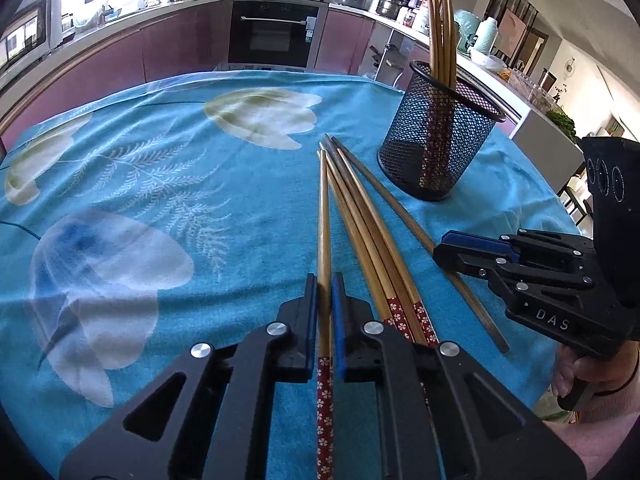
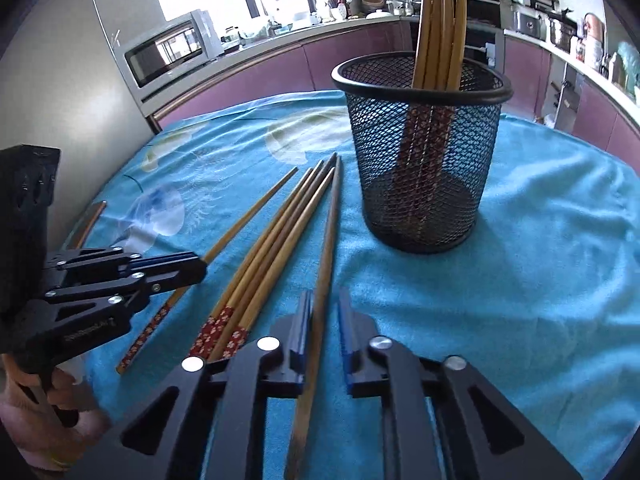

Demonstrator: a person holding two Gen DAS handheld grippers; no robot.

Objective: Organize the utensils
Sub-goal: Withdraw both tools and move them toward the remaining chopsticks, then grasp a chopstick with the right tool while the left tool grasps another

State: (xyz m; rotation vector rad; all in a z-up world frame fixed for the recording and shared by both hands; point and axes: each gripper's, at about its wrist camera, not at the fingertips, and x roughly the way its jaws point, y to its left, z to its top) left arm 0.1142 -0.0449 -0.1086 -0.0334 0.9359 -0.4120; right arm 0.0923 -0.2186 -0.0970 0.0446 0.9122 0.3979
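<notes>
The left claw is pinching one patterned chopstick narrowly between its pads. The right claw is straddling a plain chopstick, partly open. The mesh holder is standing ahead; lifting level should avoid snagging neighbours.

Home kitchen. Built-in oven at 12 o'clock; mauve base cabinets wrapping 10 to 2 o'clock; microwave at 10 o'clock; pots on countertop at 1 o'clock; cloth-covered table in foreground.
</notes>
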